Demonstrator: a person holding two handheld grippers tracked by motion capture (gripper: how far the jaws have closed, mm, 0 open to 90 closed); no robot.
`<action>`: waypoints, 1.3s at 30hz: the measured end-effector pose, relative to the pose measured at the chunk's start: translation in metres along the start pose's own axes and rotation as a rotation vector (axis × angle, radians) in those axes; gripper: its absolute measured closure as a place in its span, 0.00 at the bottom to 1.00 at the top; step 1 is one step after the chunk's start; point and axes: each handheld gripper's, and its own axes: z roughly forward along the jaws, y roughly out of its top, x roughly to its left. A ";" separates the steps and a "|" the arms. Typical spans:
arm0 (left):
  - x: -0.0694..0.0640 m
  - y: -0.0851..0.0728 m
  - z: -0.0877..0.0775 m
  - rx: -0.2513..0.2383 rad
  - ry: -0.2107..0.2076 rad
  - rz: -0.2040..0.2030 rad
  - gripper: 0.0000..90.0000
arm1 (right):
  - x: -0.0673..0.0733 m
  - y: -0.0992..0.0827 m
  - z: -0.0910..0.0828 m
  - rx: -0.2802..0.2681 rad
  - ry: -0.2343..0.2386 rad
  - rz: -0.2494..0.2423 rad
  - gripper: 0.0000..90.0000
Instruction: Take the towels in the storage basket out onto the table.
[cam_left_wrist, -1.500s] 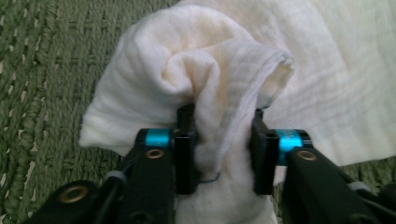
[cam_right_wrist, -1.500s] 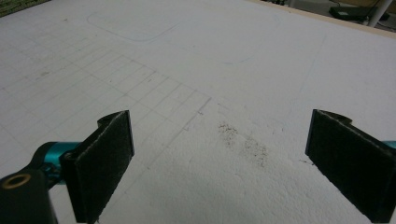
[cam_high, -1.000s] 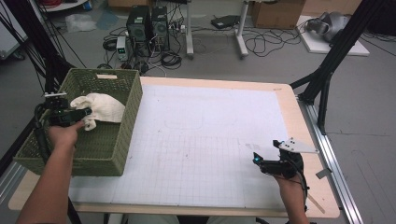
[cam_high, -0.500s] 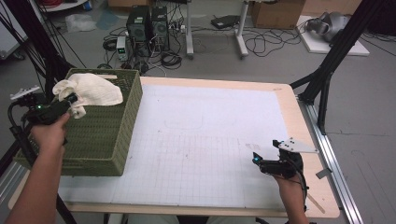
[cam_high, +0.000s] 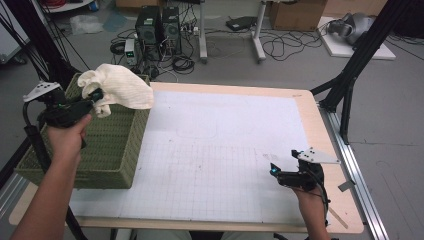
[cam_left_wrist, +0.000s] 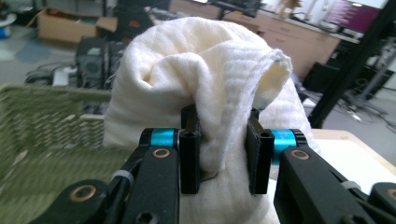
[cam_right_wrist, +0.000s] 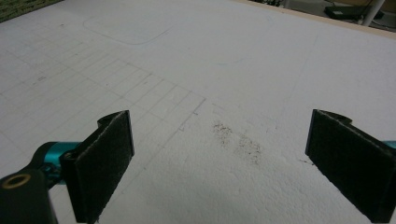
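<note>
Above the green basket's (cam_high: 107, 150) right rim, the left gripper (cam_high: 95, 95) clamps a cream towel (cam_high: 120, 87), while the right gripper (cam_high: 275, 170) gapes wide over bare surface (cam_high: 225, 150) well right of the basket.

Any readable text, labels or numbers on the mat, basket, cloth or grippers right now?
None readable.
Mat: grid lines and faint outlines, no words.
Basket, cloth: no label visible.
Left gripper, right gripper: no markings legible.
Screen behind, in the left gripper view: too blurred.
</note>
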 end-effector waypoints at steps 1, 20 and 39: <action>-0.006 0.001 0.001 -0.005 -0.018 0.011 0.80 | 0.000 0.000 0.000 0.000 0.001 0.001 0.08; -0.085 -0.019 0.031 -0.005 -0.259 0.109 0.80 | -0.001 0.000 0.000 -0.005 0.003 0.000 0.08; -0.160 -0.085 0.078 0.227 -0.346 0.258 0.79 | -0.001 -0.001 0.000 -0.002 0.009 0.002 0.08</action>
